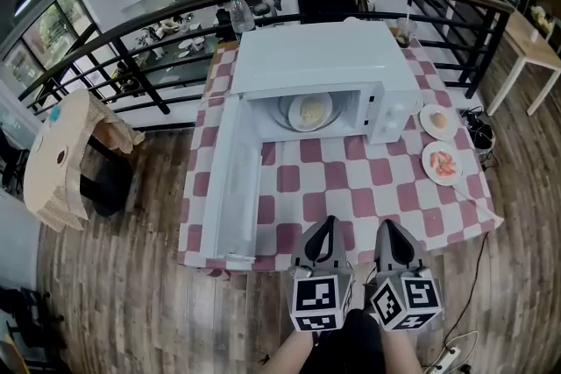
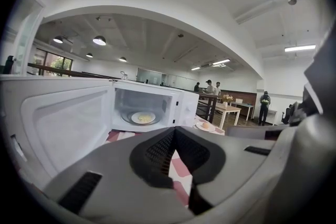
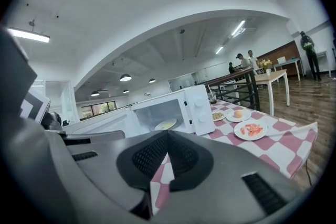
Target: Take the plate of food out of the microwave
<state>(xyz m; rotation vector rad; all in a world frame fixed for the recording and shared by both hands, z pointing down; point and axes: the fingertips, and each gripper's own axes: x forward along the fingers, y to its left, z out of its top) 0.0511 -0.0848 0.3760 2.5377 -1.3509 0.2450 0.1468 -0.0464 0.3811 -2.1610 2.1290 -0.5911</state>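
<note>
Head view puts the plate of food (image 1: 309,110) inside the microwave (image 1: 326,57), about midway across its open cavity. The door (image 1: 230,188) is swung wide on the microwave's left side, so the way in from the front looks free. Both tongs are clenched on nothing and sit at the near edge of the bench (image 1: 351,188), well apart from the microwave. The plate lies almost straight ahead of the left tongs (image 1: 330,223). The right tongs (image 1: 387,227) line up further right, towards the microwave's knobs, so the left seems better placed. Two more plates (image 1: 438,120) sit just right of the microwave.
</note>
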